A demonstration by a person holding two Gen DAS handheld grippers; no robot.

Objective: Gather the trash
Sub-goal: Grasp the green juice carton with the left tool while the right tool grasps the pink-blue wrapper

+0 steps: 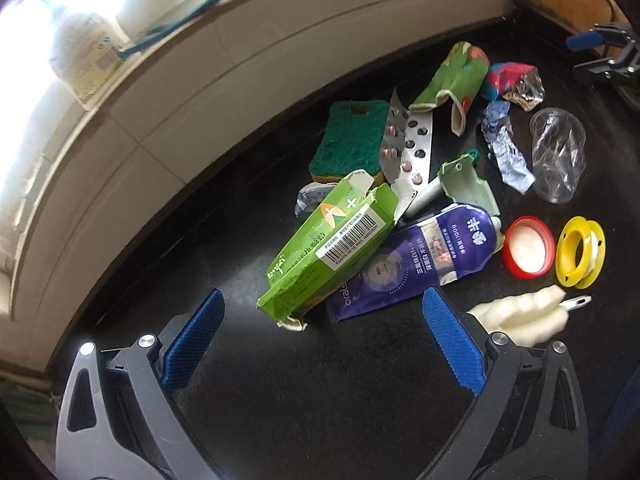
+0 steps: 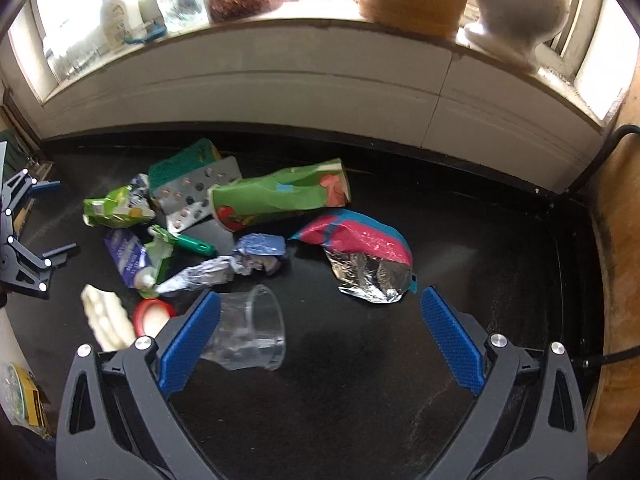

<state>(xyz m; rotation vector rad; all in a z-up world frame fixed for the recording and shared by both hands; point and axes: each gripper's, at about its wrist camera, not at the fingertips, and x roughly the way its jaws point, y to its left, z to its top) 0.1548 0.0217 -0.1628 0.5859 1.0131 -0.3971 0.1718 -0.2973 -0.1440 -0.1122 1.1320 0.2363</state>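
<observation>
Two open grippers: crumpled green carton [image 1: 328,248], clear plastic cup [image 2: 250,330], foil wrapper [image 2: 370,276].

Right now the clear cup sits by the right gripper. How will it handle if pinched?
The clear cup lies on its side and looks thin and already dented, so it probably crumples under a pinch. It is likely very light, and may roll or skid on the dark counter if a fingertip nudges it.

Black countertop [image 2: 360,380]: carton [image 1: 332,248], tube [image 1: 416,260], cup [image 2: 248,332], wrapper [image 2: 360,256].
</observation>
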